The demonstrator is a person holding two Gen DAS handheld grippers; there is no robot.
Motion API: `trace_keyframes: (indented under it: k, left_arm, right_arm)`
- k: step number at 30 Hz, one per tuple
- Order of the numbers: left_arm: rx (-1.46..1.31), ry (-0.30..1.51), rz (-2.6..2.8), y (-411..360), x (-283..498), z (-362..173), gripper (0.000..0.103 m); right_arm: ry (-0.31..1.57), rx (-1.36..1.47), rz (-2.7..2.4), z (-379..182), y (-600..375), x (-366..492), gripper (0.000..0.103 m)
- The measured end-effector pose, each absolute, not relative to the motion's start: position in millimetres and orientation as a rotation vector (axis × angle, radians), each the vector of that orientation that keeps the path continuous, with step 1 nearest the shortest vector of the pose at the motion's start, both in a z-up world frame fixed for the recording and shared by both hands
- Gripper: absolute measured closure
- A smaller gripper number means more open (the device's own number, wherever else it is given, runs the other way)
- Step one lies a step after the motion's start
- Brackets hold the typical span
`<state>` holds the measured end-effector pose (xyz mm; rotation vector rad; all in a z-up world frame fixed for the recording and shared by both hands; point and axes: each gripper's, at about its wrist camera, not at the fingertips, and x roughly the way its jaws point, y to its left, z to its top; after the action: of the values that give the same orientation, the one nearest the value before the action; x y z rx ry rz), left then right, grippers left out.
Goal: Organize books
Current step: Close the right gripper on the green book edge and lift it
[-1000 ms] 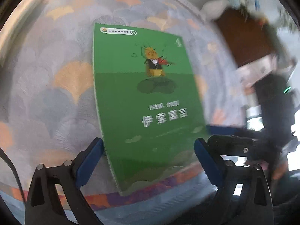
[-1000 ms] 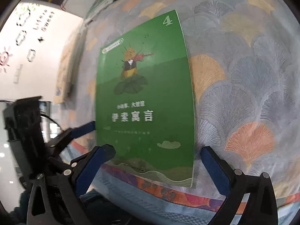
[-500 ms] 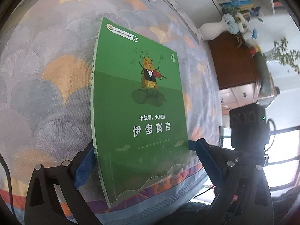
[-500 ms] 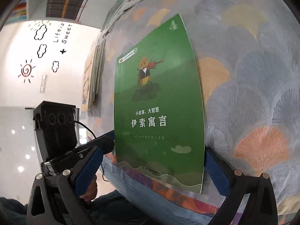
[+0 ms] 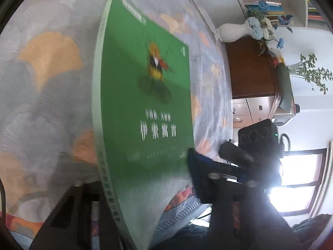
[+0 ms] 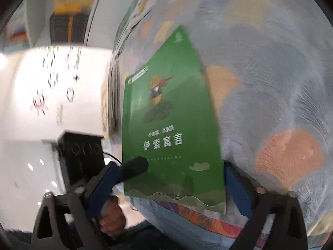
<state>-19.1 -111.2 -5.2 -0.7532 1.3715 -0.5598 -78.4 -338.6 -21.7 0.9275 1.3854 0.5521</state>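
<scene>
A green book (image 5: 145, 104) with a cricket on its cover lies on the patterned tablecloth (image 5: 41, 83), its near edge at the table's rim. My left gripper (image 5: 137, 173) is closing on its near spine-side corner. The upper finger (image 5: 199, 166) rests on the cover; the lower one is mostly hidden under the spine. In the right wrist view the book (image 6: 170, 135) sits between the jaws of my right gripper (image 6: 170, 179), which are closing. One pad is tucked under the other near corner; the second stands off the cover. The left gripper (image 6: 129, 173) shows there with its tip on the cover.
A stack of books (image 6: 110, 104) lies along the table's side edge and more books (image 6: 143, 4) at its far end. A white vase (image 5: 233, 33) with blue flowers, a brown cabinet (image 5: 249, 68) and a bright window (image 5: 295, 177) stand beyond the table. A person's hand (image 6: 112, 218) holds the left gripper.
The left jaws have closed from wide apart onto the book's corner, and the spine edge now shows large. The right gripper has rolled, moved in and narrowed a little.
</scene>
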Motion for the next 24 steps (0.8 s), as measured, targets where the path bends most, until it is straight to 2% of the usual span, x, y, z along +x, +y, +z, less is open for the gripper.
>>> trace_keyframes:
  k: [1, 2, 3, 6, 11, 14, 18, 24]
  left_arm:
    - [-0.747, 1.363, -0.540, -110.5, -18.6, -4.1, 0.074]
    - [-0.759, 1.358, -0.528, -108.3, -18.0, -3.9, 0.078]
    - [-0.768, 1.366, -0.511, -106.8, -17.7, -5.1, 0.083]
    - [-0.819, 1.366, -0.513, -102.8, -18.7, -4.9, 0.084]
    - [-0.950, 1.294, -0.560, -96.7, -19.3, 12.8, 0.086]
    - [-0.937, 1.240, -0.589, -100.0, -16.7, 35.9, 0.089]
    - [-0.842, 1.190, -0.625, -103.6, -14.6, 74.6, 0.088]
    - [-0.882, 1.144, -0.643, -91.0, -13.3, 88.1, 0.088]
  right_arm:
    - [1.386, 0.984, 0.528, -25.6, -346.8, -80.5, 0.053]
    - [1.384, 1.061, 0.497, -32.3, -357.2, -83.0, 0.095]
    - [1.385, 1.160, 0.453, -44.1, -368.9, -87.1, 0.095]
    - [1.355, 1.450, 0.455, -71.7, -386.8, -98.6, 0.095]
    - [1.264, 1.621, 0.509, -72.4, -392.2, -106.6, 0.096]
    - [1.210, 1.759, 0.561, -68.0, -390.2, -108.8, 0.096]
    - [1.207, 1.670, 0.644, -27.9, -375.6, -101.6, 0.096]
    - [1.149, 1.563, 0.648, 17.0, -360.9, -95.6, 0.096]
